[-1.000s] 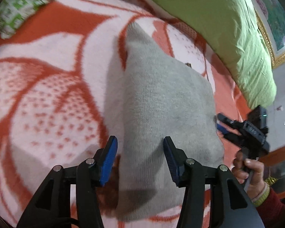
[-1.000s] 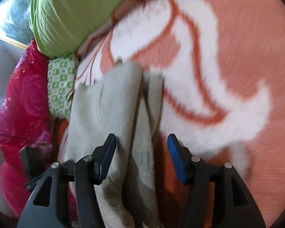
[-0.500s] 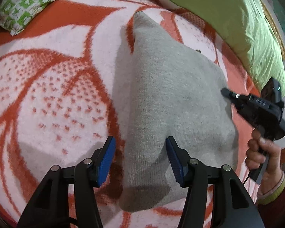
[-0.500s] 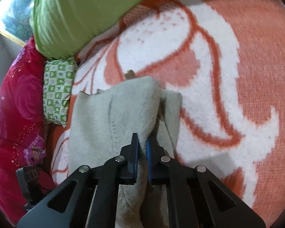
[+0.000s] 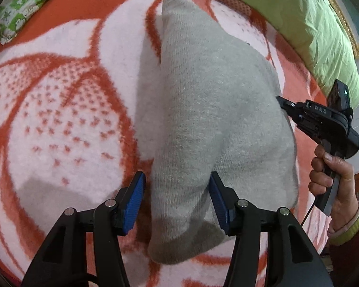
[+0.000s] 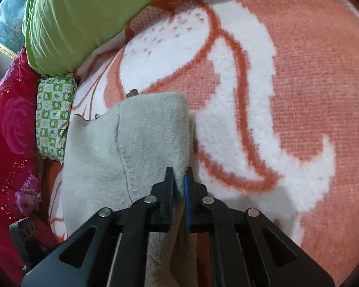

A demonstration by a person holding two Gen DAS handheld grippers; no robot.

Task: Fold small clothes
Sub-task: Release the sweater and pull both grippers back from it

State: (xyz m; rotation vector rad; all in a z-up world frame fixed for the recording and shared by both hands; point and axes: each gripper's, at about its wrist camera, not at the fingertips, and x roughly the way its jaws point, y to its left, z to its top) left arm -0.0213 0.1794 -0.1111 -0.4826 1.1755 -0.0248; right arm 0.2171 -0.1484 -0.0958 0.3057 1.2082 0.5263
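Left wrist view: one grey knitted garment [image 5: 210, 110] lies on the orange-and-white patterned blanket [image 5: 59, 110], folded over on itself so that a thick, rounded bundle runs from the near edge of the frame up toward the far bedding. Its near end sits between the two blue-padded fingers of the left gripper [image 5: 177, 201], which stand wide apart; the right pad touches or nearly touches the fabric, the left pad is clear of it, and nothing is clamped. At the garment's right edge the right gripper [image 5: 281, 101] reaches in, its tip buried at the cloth, held by one bare hand [image 5: 332, 179] with a yellow-green cuff at the wrist.

In the right wrist view, the same garment [image 6: 131, 148] rises as a folded flap with one seam line running down it. The right gripper [image 6: 178, 179] has its two blue pads drawn almost together with a ridge of the grey fabric pinched between them; that edge is raised above the blanket [image 6: 299, 95].

Around the garment there are three pieces of bedding: one lime-green pillow [image 6: 88, 16] along the far side, one small green-and-white checked cushion [image 6: 52, 117] beside it, and one magenta quilt [image 6: 9, 131] with a rose pattern at the left. One gold-framed picture [image 5: 347, 21] shows behind the green pillow [image 5: 299, 12].
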